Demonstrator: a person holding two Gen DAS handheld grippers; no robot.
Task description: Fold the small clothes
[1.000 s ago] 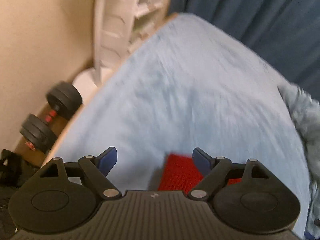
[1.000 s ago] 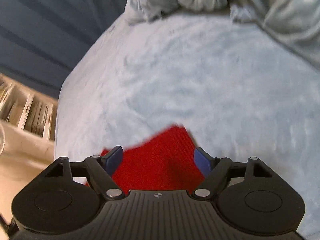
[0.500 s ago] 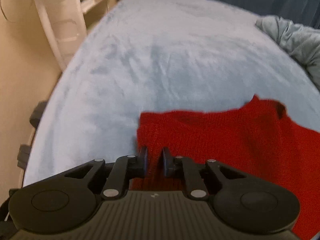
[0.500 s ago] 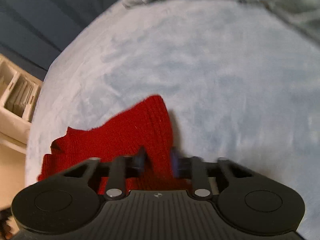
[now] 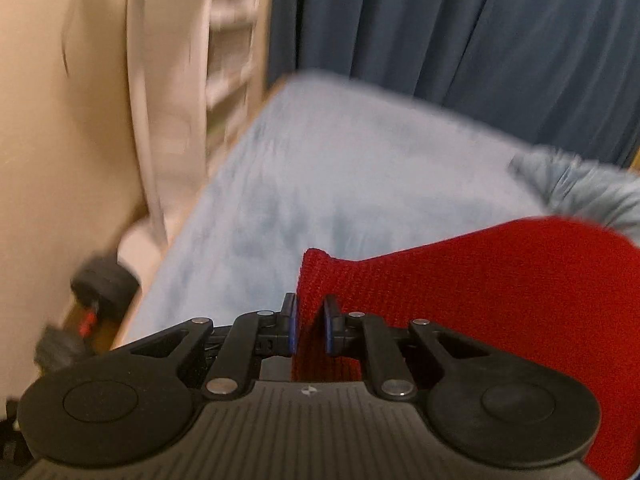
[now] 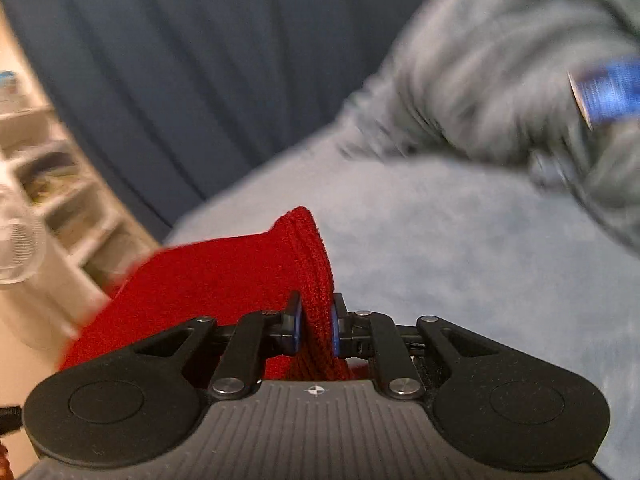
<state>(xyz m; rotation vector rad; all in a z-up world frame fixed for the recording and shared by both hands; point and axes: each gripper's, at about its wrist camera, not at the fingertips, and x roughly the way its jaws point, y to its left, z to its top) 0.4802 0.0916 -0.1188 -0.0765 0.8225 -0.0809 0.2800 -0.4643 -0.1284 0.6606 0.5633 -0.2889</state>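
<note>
A red knitted garment (image 5: 500, 288) hangs lifted above the light blue bed cover (image 5: 352, 184). My left gripper (image 5: 310, 320) is shut on its left corner, and the cloth stretches away to the right. In the right wrist view the same red garment (image 6: 224, 272) runs off to the left, with my right gripper (image 6: 316, 322) shut on its right corner; a fold of knit sticks up between the blue pads. The middle of the garment between the two grippers is out of view.
A rumpled grey blanket (image 6: 500, 92) lies at the far right of the bed, with a blurred blue object (image 6: 608, 94) on it. Dark blue curtains (image 5: 460, 28) hang behind. White shelves (image 5: 228, 52) and dumbbells (image 5: 100, 284) stand beside the bed's left edge.
Both grippers went from open over the flat red garment to shut on its corners. They then lifted it off the bed, and both views tilted up toward the curtains.
</note>
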